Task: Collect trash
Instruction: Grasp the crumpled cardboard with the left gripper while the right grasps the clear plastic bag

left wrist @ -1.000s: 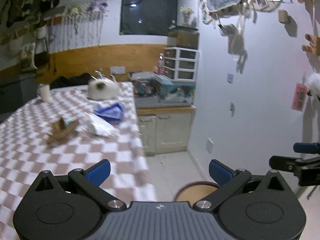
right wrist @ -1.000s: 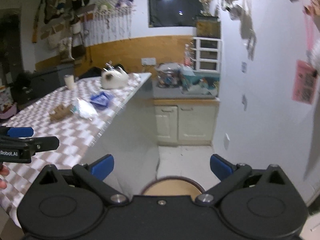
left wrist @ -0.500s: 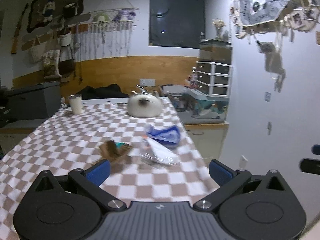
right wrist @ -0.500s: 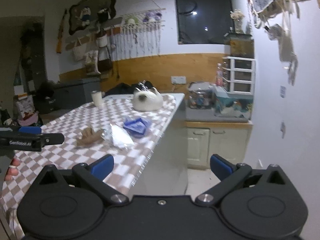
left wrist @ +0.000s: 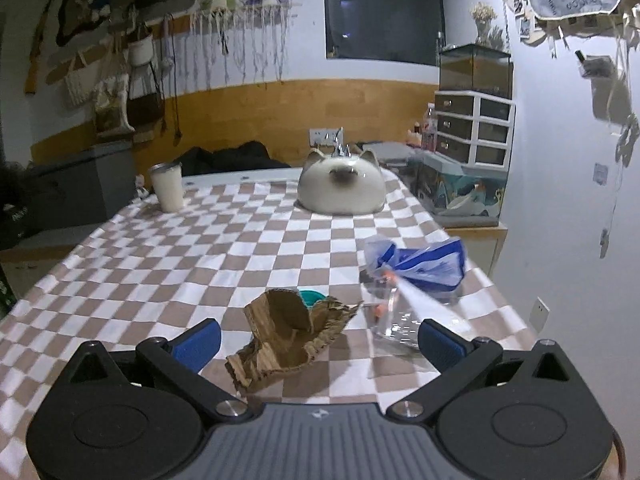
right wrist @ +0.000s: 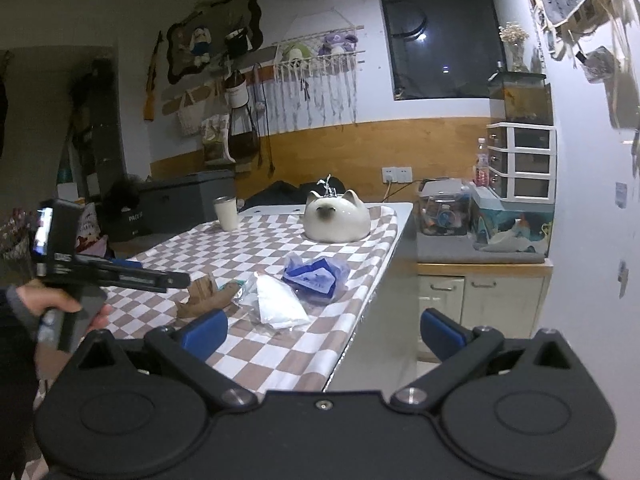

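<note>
Left claw (left wrist: 320, 338), jaws spread and empty, has swung from the floor to face torn cardboard (left wrist: 290, 334) on the checked tabletop (left wrist: 160, 272); pickup looks imminent. Right claw (right wrist: 322, 330), likewise spread, hangs past the edge.

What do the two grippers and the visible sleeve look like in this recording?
Both grippers, left and right, are matte black with round pivot housings, silver screws and blue-padded fingers. The left gripper has a ribbed grey centre panel. The hand wears a dark sleeve with a grey cuff.
</note>
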`<state>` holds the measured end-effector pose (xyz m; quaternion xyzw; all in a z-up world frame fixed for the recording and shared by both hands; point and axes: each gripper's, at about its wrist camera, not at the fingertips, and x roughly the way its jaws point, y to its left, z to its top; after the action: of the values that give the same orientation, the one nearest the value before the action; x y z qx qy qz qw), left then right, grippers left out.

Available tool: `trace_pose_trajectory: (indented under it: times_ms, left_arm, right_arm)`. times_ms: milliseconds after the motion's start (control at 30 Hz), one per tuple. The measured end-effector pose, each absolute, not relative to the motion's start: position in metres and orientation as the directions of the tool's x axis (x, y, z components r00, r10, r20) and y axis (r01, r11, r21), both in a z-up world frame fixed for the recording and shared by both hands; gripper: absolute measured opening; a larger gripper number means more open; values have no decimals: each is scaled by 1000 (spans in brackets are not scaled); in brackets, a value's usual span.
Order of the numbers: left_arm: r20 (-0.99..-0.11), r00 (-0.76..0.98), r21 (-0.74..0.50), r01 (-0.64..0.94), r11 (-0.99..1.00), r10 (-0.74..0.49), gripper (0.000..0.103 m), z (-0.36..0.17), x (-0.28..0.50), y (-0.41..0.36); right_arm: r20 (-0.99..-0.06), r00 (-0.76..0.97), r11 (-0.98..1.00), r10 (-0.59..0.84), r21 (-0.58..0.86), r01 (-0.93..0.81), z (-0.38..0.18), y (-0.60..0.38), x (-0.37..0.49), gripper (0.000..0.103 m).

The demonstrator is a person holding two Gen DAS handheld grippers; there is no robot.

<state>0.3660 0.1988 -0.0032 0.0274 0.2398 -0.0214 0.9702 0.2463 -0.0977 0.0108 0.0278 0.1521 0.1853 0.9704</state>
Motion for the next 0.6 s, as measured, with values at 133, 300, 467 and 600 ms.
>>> trace_pose_trajectory:
  times_ms: [133,300,467,600]
  left_arm:
    - [-478,872,-29,102,994,-104,103,-21,394,214]
    - [-458,880,-90,96,991,-126,103,-38,410,235]
    - [-454,875,-95,137,986,-165,103,-50,414,245]
    - [-485,856,-67,169,983,-180,103,-57,418,247]
  right_arm:
    - [-293,872,920,392,131,-369,9,-94,257,103]
    - [-312,855,909,415,183,-375,4,-87,274,103]
    - [-306,851,904,426,163,-394,0,-64,301,103]
    - [-329,827,890,456,175,-422,-1,-41,334,103]
